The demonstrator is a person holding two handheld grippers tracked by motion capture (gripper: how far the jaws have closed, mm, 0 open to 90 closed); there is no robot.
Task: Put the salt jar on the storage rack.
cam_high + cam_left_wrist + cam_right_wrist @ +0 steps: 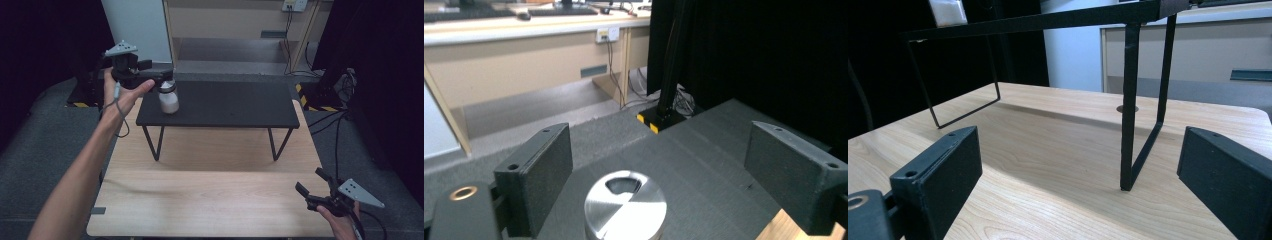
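Observation:
A small white jar (168, 98) with a silver lid (625, 203) stands near the left end of a black raised shelf (235, 105). My left gripper (165, 78) hovers just above the jar, open, its jaws wide apart on either side of the lid without touching it. My right gripper (311, 186) is low at the table's front right corner, open, with nothing between its jaws. In the right gripper view the shelf's black wire legs (1130, 107) stand ahead, and the jar (948, 11) shows at the top left.
The wooden table (210, 195) spreads under and in front of the shelf. Behind it are a grey floor, a white panel (137, 27) and a beige cabinet (235, 22). Black stands with yellow-striped bases (315, 102) and cables sit on both sides.

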